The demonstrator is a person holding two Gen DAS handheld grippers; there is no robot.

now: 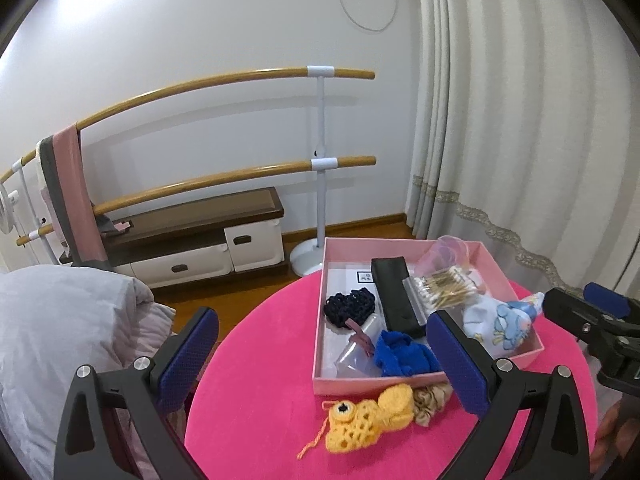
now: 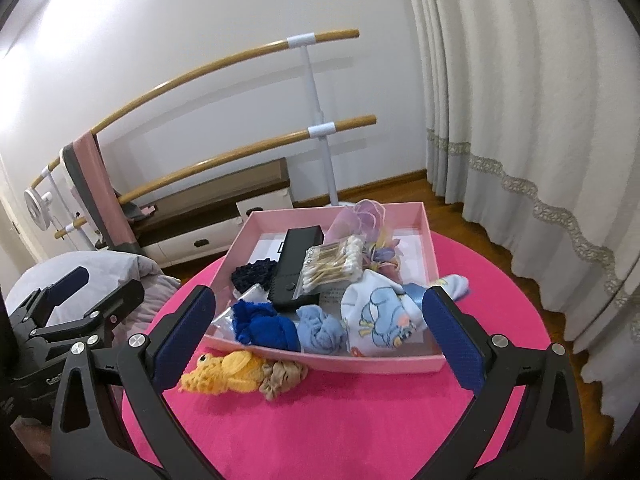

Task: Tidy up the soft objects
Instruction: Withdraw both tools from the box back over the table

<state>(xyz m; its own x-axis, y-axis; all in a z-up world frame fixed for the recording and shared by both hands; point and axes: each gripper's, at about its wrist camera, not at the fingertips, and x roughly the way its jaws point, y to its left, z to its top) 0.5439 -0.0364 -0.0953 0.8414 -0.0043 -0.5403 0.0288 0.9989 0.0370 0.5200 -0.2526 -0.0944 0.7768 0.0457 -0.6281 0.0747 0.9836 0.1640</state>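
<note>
Round pink table by a white wall, ballet barre behind, curtain on the right. Pink box sits mid-table, already holding a blue knit, a light blue sock, a printed cloth, plus cotton swabs and a black case. Still outside: yellow crochet fish and a beige scrunchie, touching each other and lying against the box's near wall. Left gripper is spread wide, nothing held; right gripper likewise wide and empty. Key relation: from the left wrist view the fish sits just below and ahead of the finger gap, slightly toward the right finger, long axis running diagonally from the eye end at lower left up to the tail by the scrunchie. From the right wrist view it's close under the left finger, off-centre. Left looks better lined up, I'd say. Probable next move: drop straight down and pinch across the fish's short axis. Risk: snagging the scrunchie along with it.
</note>
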